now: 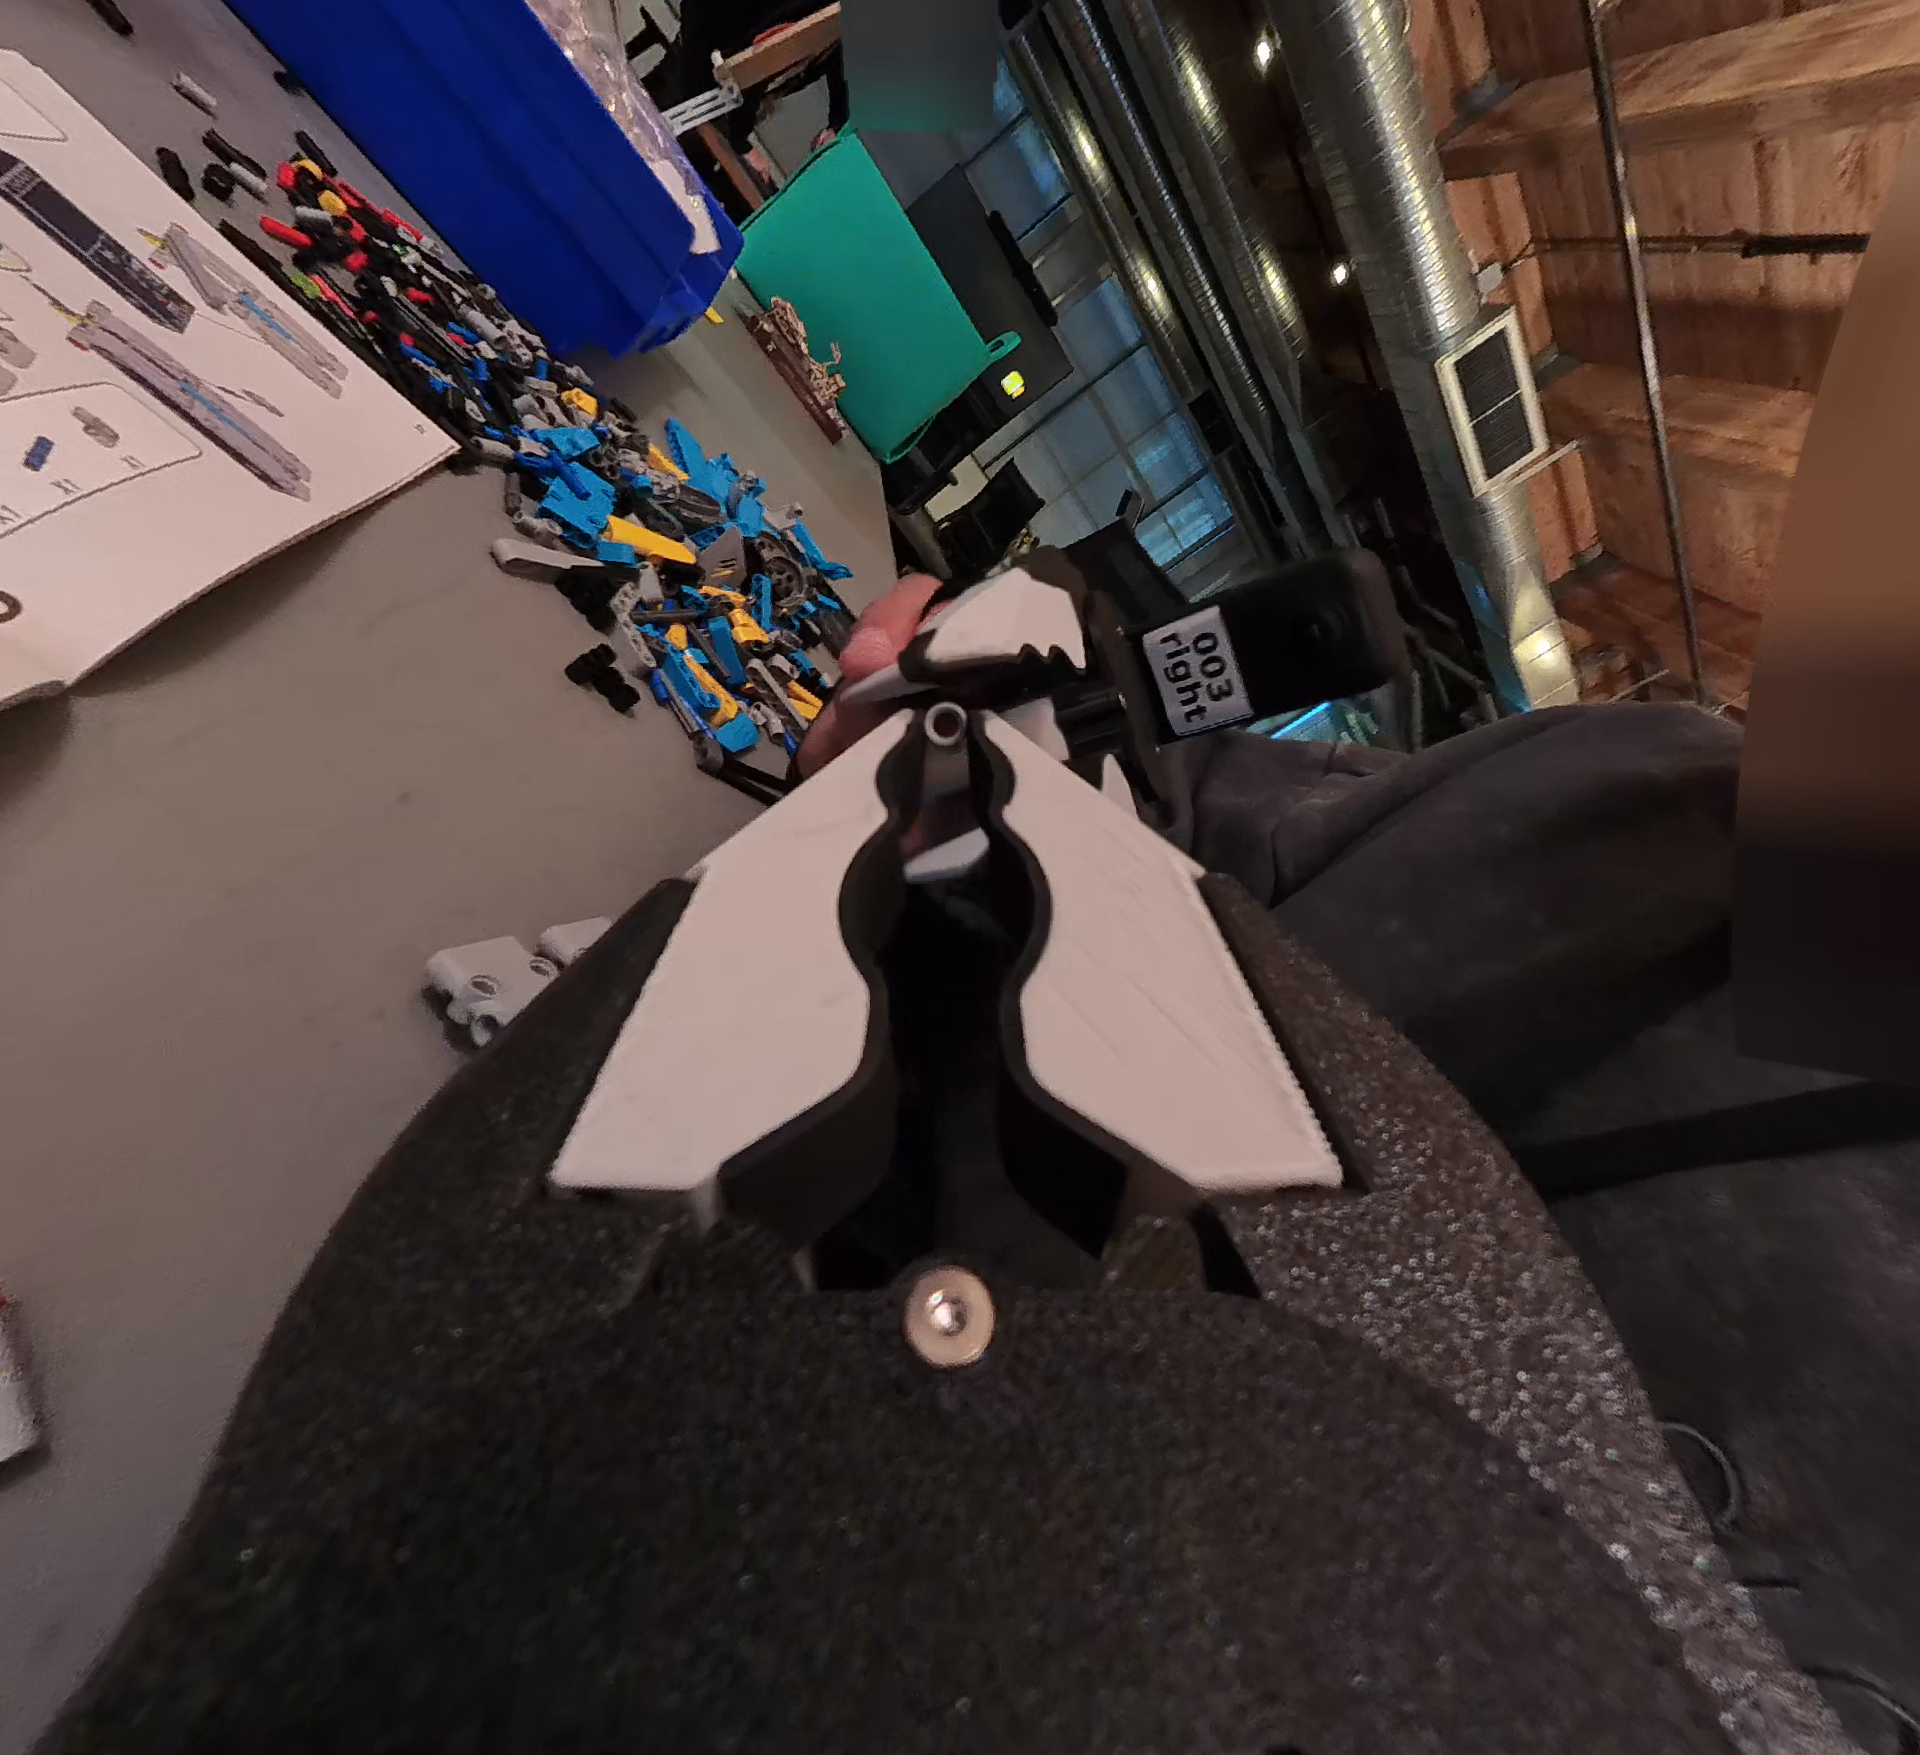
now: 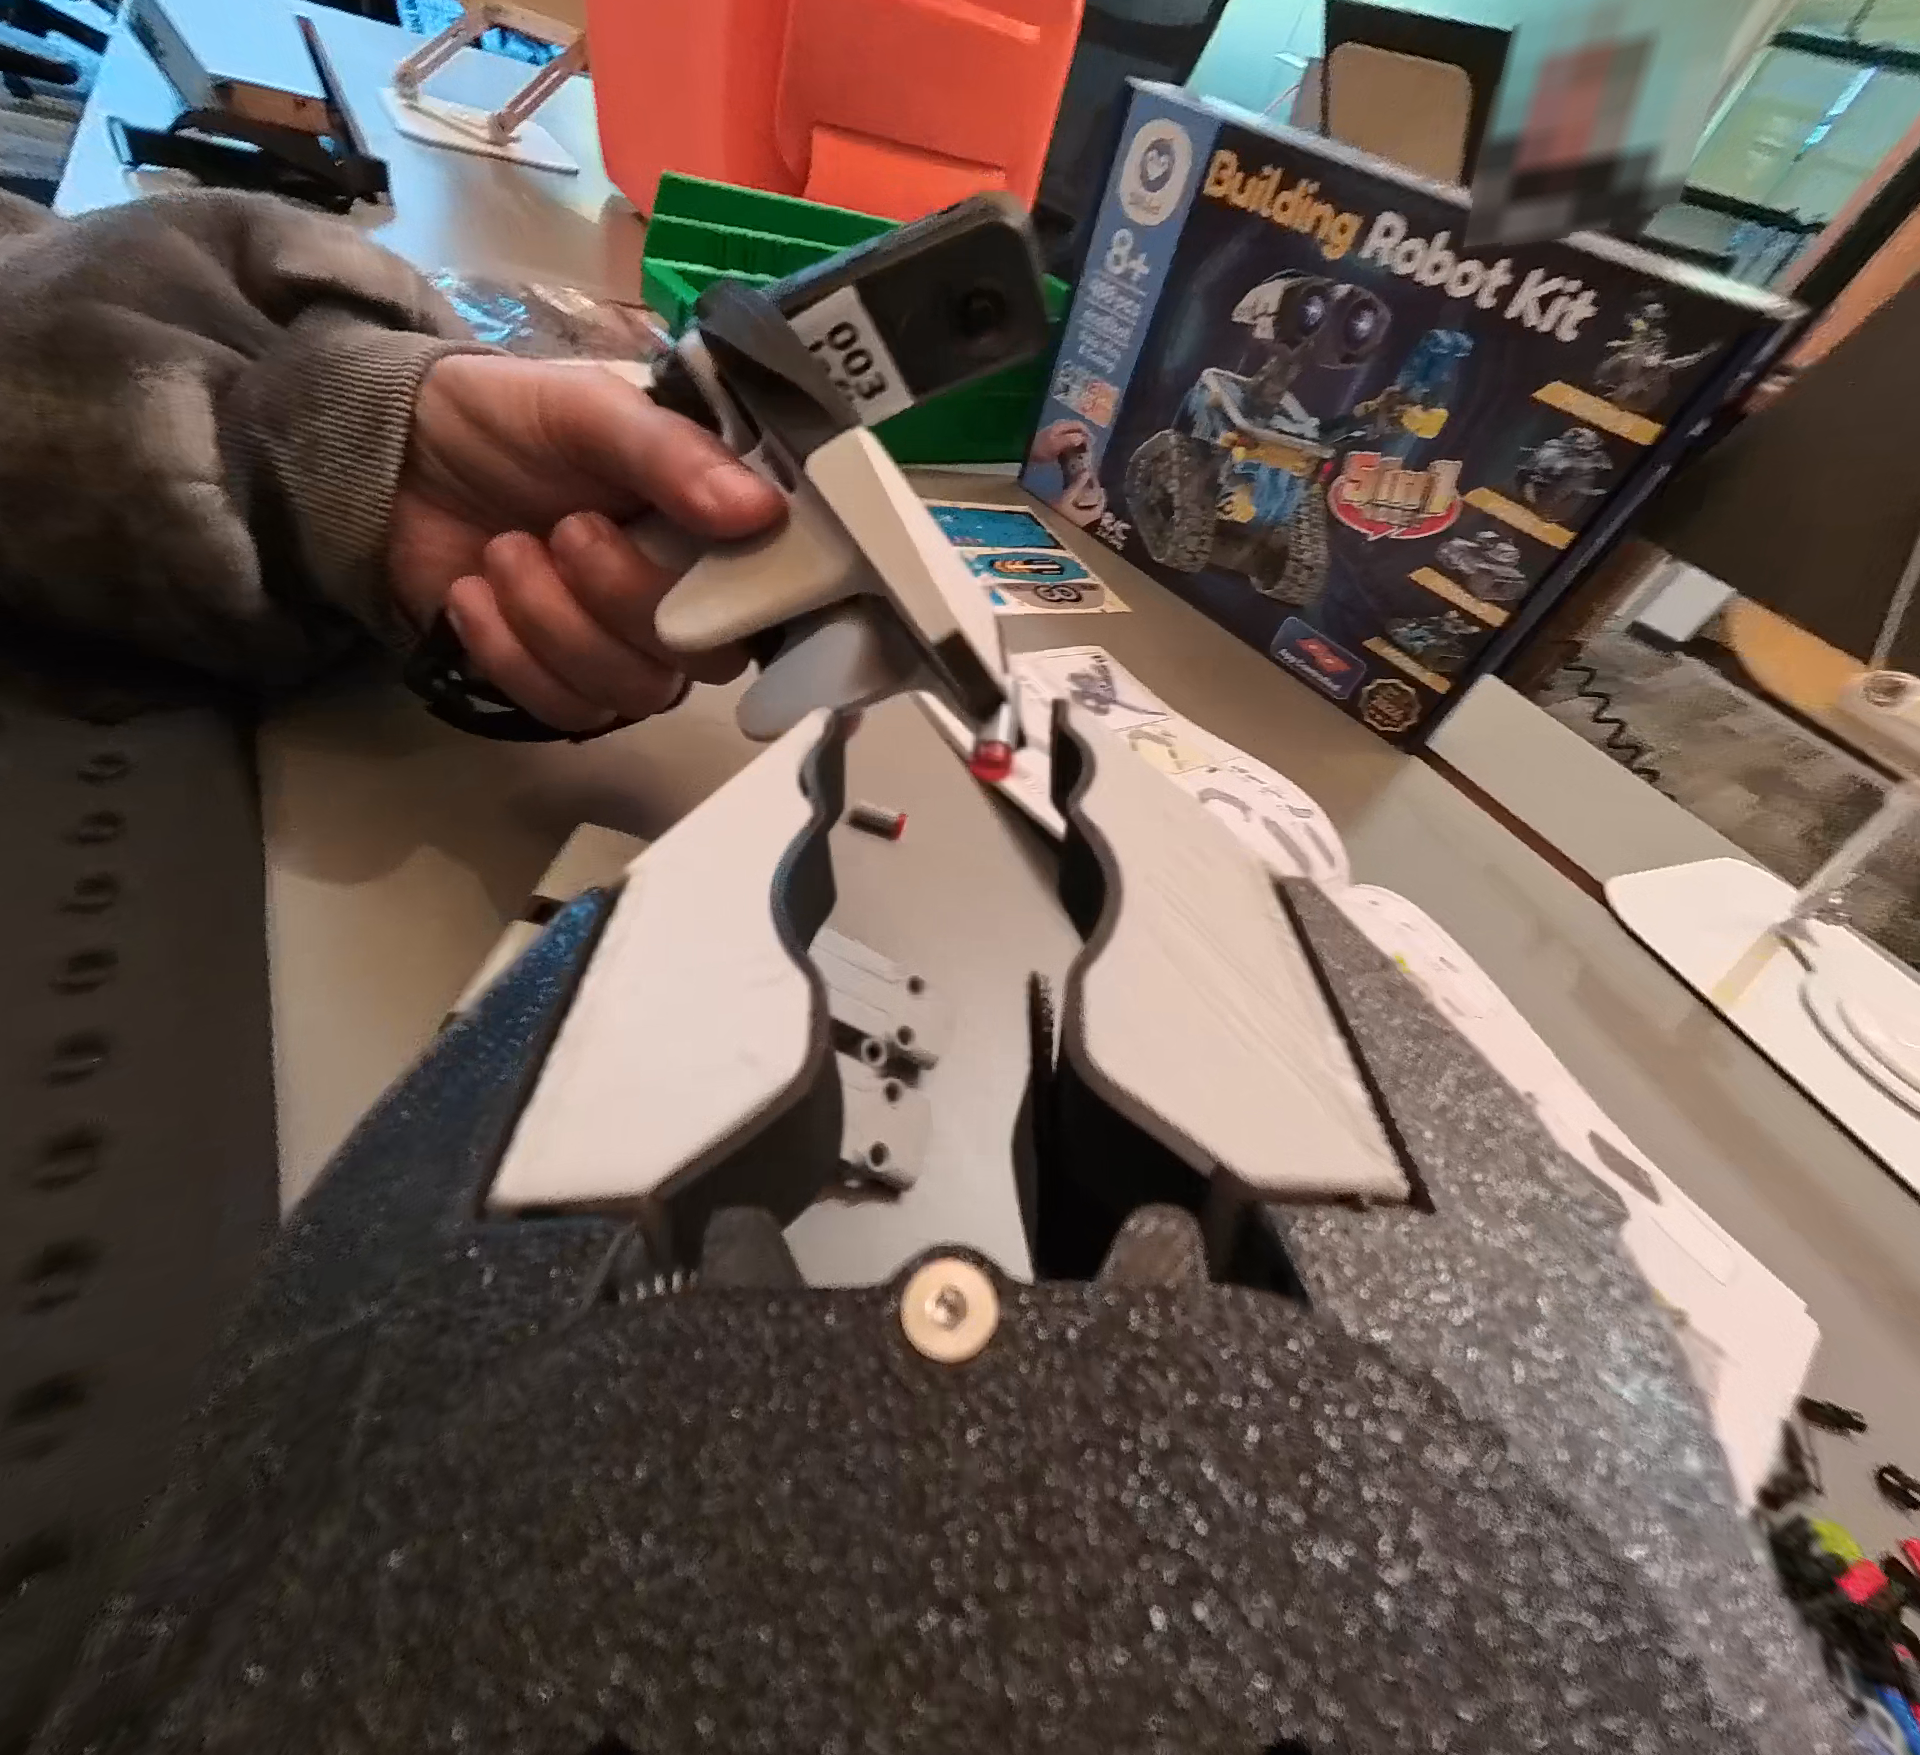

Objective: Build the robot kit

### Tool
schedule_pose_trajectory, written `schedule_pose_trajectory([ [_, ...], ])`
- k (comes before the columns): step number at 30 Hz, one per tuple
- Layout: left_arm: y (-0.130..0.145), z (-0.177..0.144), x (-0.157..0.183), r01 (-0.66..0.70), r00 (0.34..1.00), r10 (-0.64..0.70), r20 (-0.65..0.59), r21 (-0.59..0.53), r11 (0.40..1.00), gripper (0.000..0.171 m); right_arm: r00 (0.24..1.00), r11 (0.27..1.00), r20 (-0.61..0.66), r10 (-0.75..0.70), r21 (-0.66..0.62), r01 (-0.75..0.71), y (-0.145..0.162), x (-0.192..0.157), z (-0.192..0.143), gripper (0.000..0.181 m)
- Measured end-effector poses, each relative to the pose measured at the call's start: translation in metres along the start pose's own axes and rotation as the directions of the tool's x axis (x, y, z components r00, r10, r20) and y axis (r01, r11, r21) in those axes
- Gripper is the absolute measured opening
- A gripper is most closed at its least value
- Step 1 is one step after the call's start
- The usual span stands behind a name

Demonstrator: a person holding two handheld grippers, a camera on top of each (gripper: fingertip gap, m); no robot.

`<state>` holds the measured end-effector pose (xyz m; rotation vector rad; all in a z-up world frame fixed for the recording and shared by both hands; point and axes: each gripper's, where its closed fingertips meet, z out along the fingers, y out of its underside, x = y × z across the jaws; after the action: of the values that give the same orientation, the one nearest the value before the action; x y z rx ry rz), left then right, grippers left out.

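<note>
Grey tabletop (image 1: pixel 260 822) runs under everything. On it, at the far side, sit a big blue bin (image 1: pixel 436 74) and, in the right wrist view, a couple of orange bags (image 2: pixel 831 43) with a green crate (image 2: pixel 748 240) in front of them. A dark kit box (image 2: pixel 1403 458) with a robot pictured on it stands upright to the right of the crate.

Next size down is the open instruction booklet (image 1: pixel 156 417), lying flat. Right beside its edge is a loose pile of building pieces (image 1: pixel 675 552), mostly blue, yellow, black and red. Two light grey connector bits (image 1: pixel 499 978) sit apart from the pile, close to the left gripper's body.

The left gripper (image 1: pixel 945 739), held in a hand (image 2: pixel 540 521) with a grey sleeve, has its tips pressed together on a small grey pin (image 1: pixel 945 723) with a red end. It's up off the table, right at the tips of the right gripper (image 2: pixel 951 749).

The right gripper's fingers stand a bit apart with a flat grey panel (image 2: pixel 935 905) between them, a few pins sticking out of it. Honestly can't tell if it's actually clamping the panel. The pin sits just at the panel's top edge.
</note>
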<state>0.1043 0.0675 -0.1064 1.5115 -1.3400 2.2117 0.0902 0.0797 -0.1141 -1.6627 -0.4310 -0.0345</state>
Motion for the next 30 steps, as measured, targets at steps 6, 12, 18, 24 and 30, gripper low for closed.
schedule_pose_trajectory([
  [6, -0.002, -0.001, 0.005, 0.095, 0.992, -0.094, -0.082, 0.014, 0.995, 0.006, 0.999, 0.999, -0.019, -0.034, 0.026, 0.034, -0.005, 0.005, -0.006, 0.015],
  [12, 0.003, 0.002, 0.006, 0.140, 0.985, -0.140, -0.103, -0.007, 0.990, 0.006, 0.996, 0.996, -0.025, -0.084, 0.002, 0.084, -0.003, 0.005, -0.007, 0.006],
  [18, 0.027, -0.020, -0.008, -0.138, 0.986, 0.157, 0.052, -0.266, 0.954, 0.043, 0.982, 0.993, 0.158, 0.101, 0.043, -0.109, -0.007, 0.000, -0.019, 0.006],
  [24, 0.103, -0.066, -0.025, -0.334, 0.883, 0.464, 0.076, -0.592, 0.733, 0.043, 0.726, 0.930, 0.607, 0.324, -0.347, -0.124, 0.041, -0.077, -0.056, 0.007],
  [30, 0.118, -0.056, -0.039, -0.344, 0.854, 0.515, 0.079, -0.658, 0.670, 0.033, 0.746, 0.856, 0.578, 0.332, -0.516, 0.018, 0.090, -0.096, -0.058, 0.006],
])
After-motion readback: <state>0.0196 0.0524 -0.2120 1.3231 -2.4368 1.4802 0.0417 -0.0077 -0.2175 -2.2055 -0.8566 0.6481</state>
